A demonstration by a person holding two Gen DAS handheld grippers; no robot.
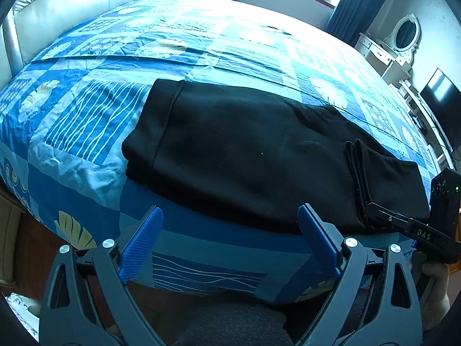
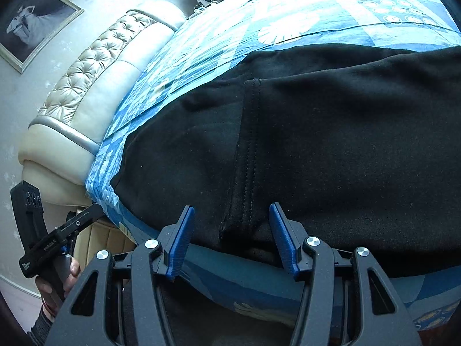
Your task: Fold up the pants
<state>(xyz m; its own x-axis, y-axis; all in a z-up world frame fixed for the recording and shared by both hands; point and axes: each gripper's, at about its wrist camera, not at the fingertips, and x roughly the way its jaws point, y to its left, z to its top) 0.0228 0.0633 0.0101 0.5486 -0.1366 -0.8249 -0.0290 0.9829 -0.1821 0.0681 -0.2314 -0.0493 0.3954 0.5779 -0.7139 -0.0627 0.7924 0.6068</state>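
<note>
Black pants lie flat along the near edge of the bed, folded lengthwise, waistband at the left. A folded-over leg end rests on top at the right; its stitched hem shows in the right wrist view. My left gripper is open and empty, hovering just before the pants' near edge. My right gripper is open, its fingers either side of the hem's near end, not closed on it. The right gripper also shows in the left wrist view, at the folded leg end.
The bed has a blue patterned cover and a cream padded headboard at the left. A white dresser with an oval mirror and a dark screen stand at the right. The bed's edge drops off just below the pants.
</note>
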